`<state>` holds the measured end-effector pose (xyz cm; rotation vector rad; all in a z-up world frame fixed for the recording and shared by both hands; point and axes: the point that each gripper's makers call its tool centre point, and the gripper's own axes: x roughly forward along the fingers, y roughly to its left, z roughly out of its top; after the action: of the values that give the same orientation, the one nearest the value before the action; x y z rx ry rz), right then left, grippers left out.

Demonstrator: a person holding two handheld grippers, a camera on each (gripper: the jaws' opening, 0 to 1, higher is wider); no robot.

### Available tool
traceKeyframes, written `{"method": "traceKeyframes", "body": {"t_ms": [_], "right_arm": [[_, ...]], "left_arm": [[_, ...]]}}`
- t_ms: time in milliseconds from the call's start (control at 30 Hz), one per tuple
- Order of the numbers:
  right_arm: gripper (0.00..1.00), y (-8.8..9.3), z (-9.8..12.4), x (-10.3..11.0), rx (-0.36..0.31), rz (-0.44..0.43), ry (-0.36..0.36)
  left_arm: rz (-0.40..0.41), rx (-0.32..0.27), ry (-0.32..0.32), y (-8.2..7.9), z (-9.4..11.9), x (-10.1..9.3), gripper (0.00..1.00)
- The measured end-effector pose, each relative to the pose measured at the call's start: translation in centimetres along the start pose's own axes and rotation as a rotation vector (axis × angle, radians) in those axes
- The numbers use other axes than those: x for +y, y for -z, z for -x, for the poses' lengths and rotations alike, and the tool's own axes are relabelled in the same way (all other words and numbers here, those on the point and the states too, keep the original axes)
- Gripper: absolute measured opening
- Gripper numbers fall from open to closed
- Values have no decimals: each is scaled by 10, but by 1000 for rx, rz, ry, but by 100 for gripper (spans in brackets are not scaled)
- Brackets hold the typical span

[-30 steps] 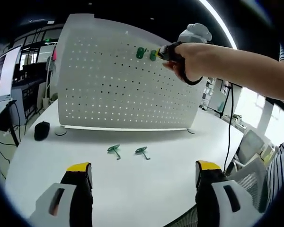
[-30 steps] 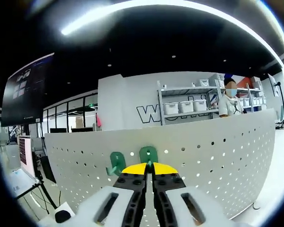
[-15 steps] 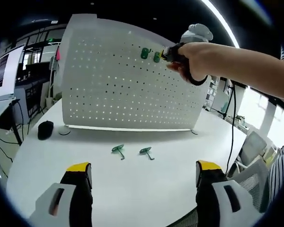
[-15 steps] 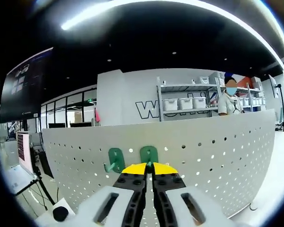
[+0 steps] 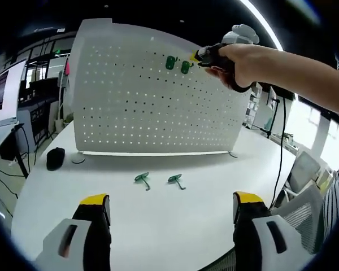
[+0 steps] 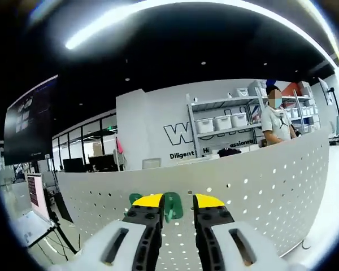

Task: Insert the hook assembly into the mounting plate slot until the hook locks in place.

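Observation:
A white perforated mounting plate stands upright on the white table. Two green hooks hang side by side near its top edge. A hand holds my right gripper just right of them. In the right gripper view that gripper stands open, and one mounted green hook sits in the gap between its jaws; the other hook peeks out behind the left jaw. Two loose green hooks lie on the table before the plate. My left gripper is open and empty, low over the table.
A black mouse-like object lies at the plate's left foot. Office chairs and a hanging cable are at the right. Behind the plate are shelves with bins, a standing person and a monitor.
My right gripper's jaws have gone from shut on the hook to open, leaving the hook on the plate. The holding hand shifted slightly up and right.

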<state>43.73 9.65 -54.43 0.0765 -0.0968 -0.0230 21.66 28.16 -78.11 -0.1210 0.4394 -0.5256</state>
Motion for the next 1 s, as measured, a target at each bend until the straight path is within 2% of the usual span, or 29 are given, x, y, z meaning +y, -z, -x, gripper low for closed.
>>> {"method": "traceKeyframes", "body": {"t_ms": [67,133,233,367,600,700,767,900,1000], "right_arm": [[18,-11,8,-12,-32,36,27],[19,-15,12,-18,-31,24,19],[20,-24,22,-29,-48,51,13],[20,-17,34,-45,-28,49,18],[21,15,63,-70,57,39,14],[22,36,76,-78,133,54,7],[24,49,83,-77,174,30,-28],[30,69,98,-79,230,94,-58],[33,91,112,-69,320,41,-136]], "left_arm": [[-10,7,4,1,-1,-2,93],[-28,20,6,4,-1,-3,92],[-30,20,9,3,-1,-4,92],[-35,25,9,4,-1,-4,92],[-87,45,39,7,-4,-14,92],[-88,49,38,8,-4,-13,92],[-85,47,34,8,-4,-12,92],[-88,51,31,9,-4,-11,94],[-83,47,15,8,-4,-6,94]]}}
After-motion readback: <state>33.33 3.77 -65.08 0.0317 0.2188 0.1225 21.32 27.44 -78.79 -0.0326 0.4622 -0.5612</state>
